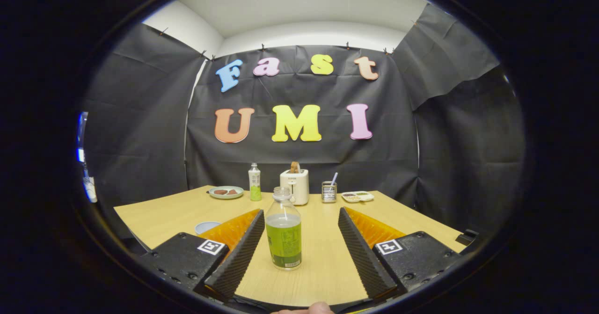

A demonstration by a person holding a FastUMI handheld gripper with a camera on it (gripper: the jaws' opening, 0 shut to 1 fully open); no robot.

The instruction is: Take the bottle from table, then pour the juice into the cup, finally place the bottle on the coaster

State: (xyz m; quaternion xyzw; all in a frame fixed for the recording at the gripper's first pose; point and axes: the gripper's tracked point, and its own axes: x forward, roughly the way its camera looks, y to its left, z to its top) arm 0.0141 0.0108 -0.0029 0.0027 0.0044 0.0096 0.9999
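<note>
Gripper view: the gripper (pixel 299 253) has its fingers spread wide apart, low in the frame, touching nothing. Between them, slightly left of centre, a clear plastic bottle with a green label (pixel 283 232) stands upright on the pale wooden desk (pixel 323 267), liquid showing above the label, free of both fingers. A light blue round cup (pixel 206 226) sits beyond the left finger, partly hidden by it. Far side of desk, mid-frame: a green plate (pixel 226 192), a second small bottle (pixel 254 182), a white toaster (pixel 295 186), a metal holder (pixel 329 191), a small tray (pixel 358 196).
</note>
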